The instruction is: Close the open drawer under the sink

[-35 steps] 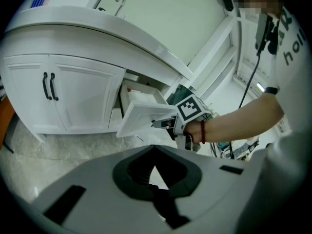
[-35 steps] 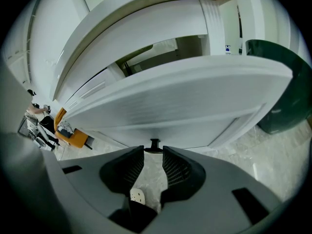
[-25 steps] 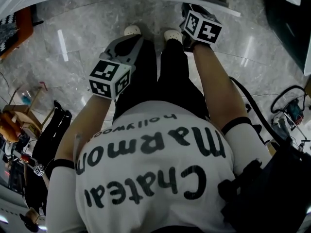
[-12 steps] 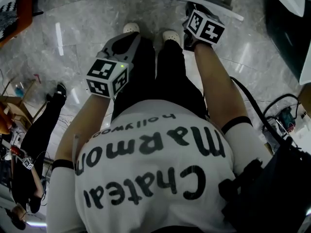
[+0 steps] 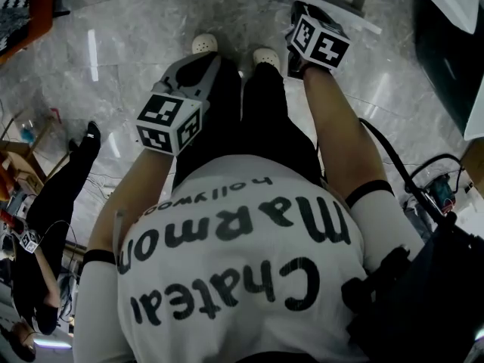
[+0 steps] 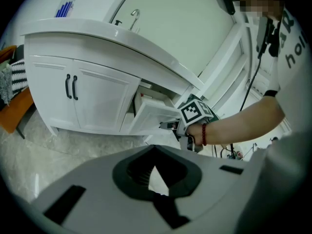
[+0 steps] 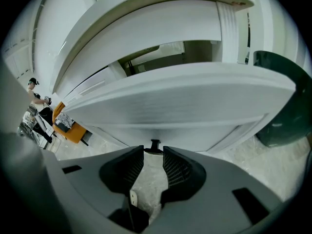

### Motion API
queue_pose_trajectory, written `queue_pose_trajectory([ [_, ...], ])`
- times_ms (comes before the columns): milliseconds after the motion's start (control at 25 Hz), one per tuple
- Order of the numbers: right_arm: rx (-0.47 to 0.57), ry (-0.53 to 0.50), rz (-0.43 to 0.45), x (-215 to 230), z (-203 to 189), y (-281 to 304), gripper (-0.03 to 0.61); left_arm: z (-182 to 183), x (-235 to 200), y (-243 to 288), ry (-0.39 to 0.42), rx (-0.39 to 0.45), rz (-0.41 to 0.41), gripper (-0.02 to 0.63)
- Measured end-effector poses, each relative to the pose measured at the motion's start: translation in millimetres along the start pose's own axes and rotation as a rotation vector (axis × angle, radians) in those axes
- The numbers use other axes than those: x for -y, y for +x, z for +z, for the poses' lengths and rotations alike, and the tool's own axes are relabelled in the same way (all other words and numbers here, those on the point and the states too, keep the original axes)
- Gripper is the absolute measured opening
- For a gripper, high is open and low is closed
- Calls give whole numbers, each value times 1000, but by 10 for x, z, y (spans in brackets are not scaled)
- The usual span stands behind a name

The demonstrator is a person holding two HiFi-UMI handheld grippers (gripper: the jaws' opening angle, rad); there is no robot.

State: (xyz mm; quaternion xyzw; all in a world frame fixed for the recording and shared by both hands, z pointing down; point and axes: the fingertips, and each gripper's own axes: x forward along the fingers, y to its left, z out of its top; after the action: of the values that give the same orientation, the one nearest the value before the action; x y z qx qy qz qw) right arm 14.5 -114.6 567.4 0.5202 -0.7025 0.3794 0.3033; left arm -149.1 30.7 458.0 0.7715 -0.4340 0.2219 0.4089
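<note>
Task not yet done: the drawer is standing open, pulled out from the white cabinet just beneath the countertop that carries the tap. I am holding the right gripper up against the drawer front. Its jaws are standing apart and gripping nothing, and the small dark knob is sitting right at their mouth; I am not seeing the pads pressing on it. The left gripper is hanging back, well away from the cabinet. Its jaws are drawn together, showing only a sliver of floor between the pads, and it is carrying nothing. By my reading the approach is finished and the whole push is remaining: the drawer front needs driving straight in until it is lying flush with the neighbouring doors. The drawer front is looking smooth and glossy, so I am expecting the tips could slide if I push off-centre. The floor is polished grey marble and is throwing glare. Cables are trailing on my right, and another person in dark clothes is standing off to my left.
</note>
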Motion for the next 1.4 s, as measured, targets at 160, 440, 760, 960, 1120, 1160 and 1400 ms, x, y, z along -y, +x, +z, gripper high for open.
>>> queue_pose_trajectory([
  [160, 4, -5, -9, 12, 18, 17, 130, -13, 1, 2, -4, 4, 7, 8],
  [440, 15, -23, -6, 32, 94, 67, 131, -33, -21, -13, -29, 20, 31, 8],
  [760, 30, -61, -11, -14, 149, 98, 135, -61, -96, 3, -47, 37, 43, 8],
  [960, 25, -91, -14, -7, 156, 134, 133, 49, -121, 62, -30, 55, 38, 8],
  [1120, 31, -95, -14, -14, 173, 143, 133, 80, -154, 63, -30, 60, 46, 8],
  [1160, 34, -94, -14, -14, 182, 144, 133, 74, -157, 62, -31, 59, 47, 8],
  [1400, 50, -87, -17, 11, 253, 172, 133, 35, -137, 77, -29, 50, 51, 8],
])
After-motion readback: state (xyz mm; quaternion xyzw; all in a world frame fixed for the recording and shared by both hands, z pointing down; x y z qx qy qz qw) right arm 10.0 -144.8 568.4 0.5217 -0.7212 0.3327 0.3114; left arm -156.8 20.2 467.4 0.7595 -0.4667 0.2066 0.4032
